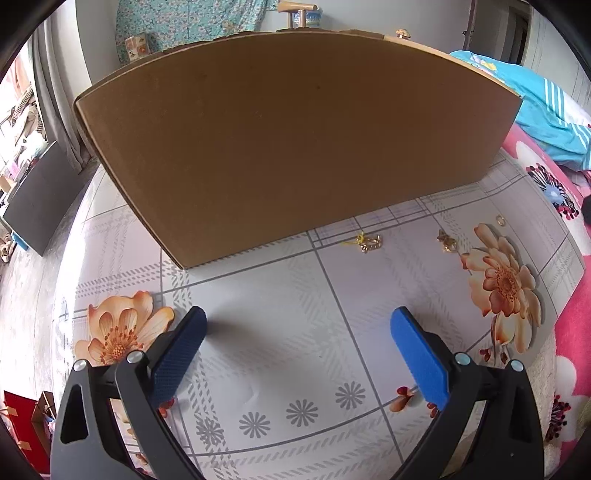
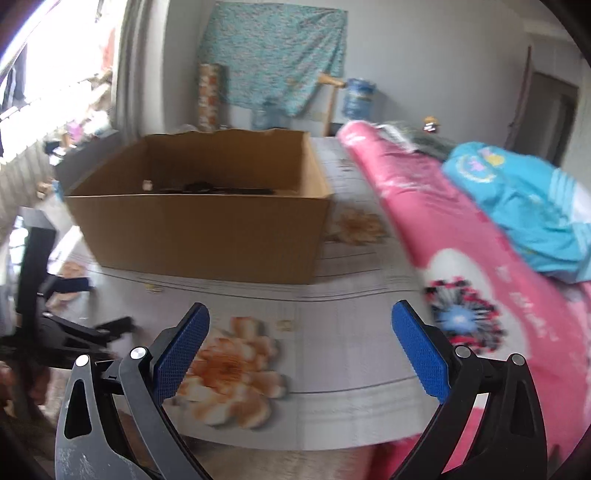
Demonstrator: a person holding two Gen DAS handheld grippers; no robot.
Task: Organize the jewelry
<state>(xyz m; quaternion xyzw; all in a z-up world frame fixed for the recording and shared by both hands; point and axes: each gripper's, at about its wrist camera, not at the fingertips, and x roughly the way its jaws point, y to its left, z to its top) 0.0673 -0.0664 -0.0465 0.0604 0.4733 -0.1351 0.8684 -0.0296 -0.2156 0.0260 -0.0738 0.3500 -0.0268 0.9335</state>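
In the left wrist view a gold chain (image 1: 369, 242), a gold ornament (image 1: 447, 242) and a small gold ring (image 1: 500, 220) lie on the floral mat (image 1: 280, 332) in front of a cardboard box (image 1: 288, 140). My left gripper (image 1: 298, 325) is open and empty, low over the mat, short of the jewelry. In the blurred right wrist view the open box (image 2: 207, 236) holds a dark item (image 2: 207, 187). My right gripper (image 2: 301, 321) is open and empty above the mat (image 2: 332, 350). The left gripper (image 2: 74, 314) shows at its left edge.
A pink floral blanket (image 2: 480, 266) and a blue garment (image 2: 535, 214) lie to the right of the mat. A dark cabinet (image 1: 33, 203) stands at the left. A wooden T-shaped stand (image 1: 297, 11) rises behind the box.
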